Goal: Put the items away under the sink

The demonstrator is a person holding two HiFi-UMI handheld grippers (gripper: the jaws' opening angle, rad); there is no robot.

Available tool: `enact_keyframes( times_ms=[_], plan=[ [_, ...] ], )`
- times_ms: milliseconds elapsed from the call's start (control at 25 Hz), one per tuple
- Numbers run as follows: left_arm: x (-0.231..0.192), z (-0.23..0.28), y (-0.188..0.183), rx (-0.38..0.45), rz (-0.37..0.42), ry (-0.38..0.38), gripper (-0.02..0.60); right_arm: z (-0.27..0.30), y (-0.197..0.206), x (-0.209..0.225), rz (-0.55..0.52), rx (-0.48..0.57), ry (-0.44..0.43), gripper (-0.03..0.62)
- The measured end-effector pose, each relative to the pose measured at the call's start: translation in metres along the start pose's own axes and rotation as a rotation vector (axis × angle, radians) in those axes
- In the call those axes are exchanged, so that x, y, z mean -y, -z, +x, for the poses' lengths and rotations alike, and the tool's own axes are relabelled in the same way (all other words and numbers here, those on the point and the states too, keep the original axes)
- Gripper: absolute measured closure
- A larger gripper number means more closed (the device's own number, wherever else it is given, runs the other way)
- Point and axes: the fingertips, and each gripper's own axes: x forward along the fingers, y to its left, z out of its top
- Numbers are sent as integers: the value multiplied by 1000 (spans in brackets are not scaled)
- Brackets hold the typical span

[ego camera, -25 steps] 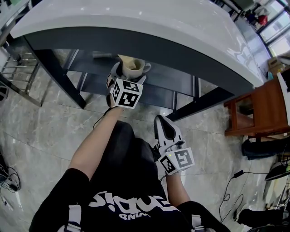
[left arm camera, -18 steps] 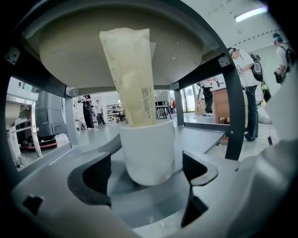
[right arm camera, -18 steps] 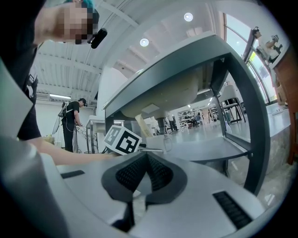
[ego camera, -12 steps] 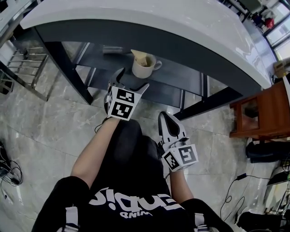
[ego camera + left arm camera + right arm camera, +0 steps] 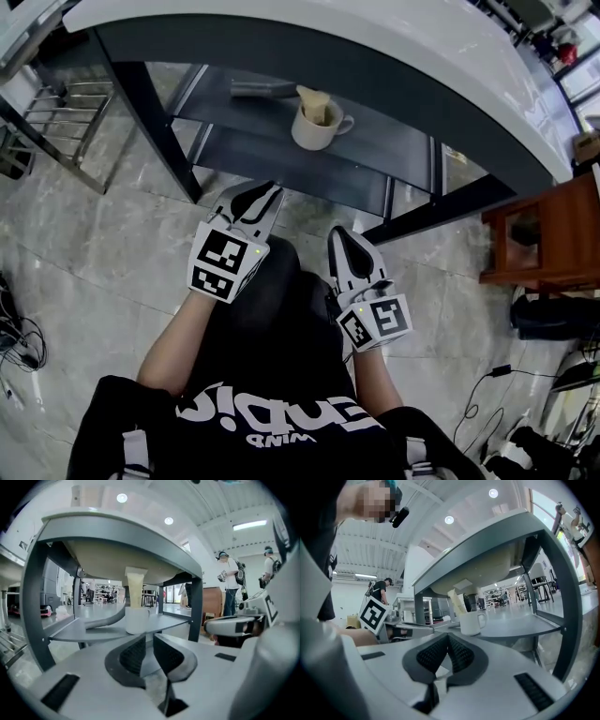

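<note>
Now the mug [image 5: 314, 127] stands on the far shelf [image 5: 394, 147] — left gripper [image 5: 258, 195] narrowly parted, right gripper [image 5: 339, 239] closed, both empty; a stray swing could topple it.

The mug [image 5: 314, 128] is coloured cream-white and the shelf [image 5: 272, 155] dark grey. Black-and-white square markers are borne by the pale grey left gripper [image 5: 253, 195] and right gripper [image 5: 343, 242]; the floor [image 5: 84, 244] is veined grey.

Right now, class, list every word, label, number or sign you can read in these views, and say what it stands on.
White print on the person's black T-shirt: seen upside down and creased, not reliably readable.
Cubes on the left gripper and right gripper: black-and-white square code markers, no words.
Mug: no print visible.
</note>
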Motion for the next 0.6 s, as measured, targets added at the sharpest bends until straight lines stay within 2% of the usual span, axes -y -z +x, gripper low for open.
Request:
enact_keyframes(
  times_ms=[120,360,480,600],
  plan=[
    [4,-25,4,25,-2,4,560,1,5,-11,6,-5,-15,576],
    [3,-61,9,48,-40,8,561,9,0,-32,7,-10,-46,576],
    [2,-69,-5,63,-47,14,561,11,-10,-41,6,-24,-60,576],
    [8,-75,-31,97,-21,33,561,14,-27,-50,15,-39,-72,576]
  ],
)
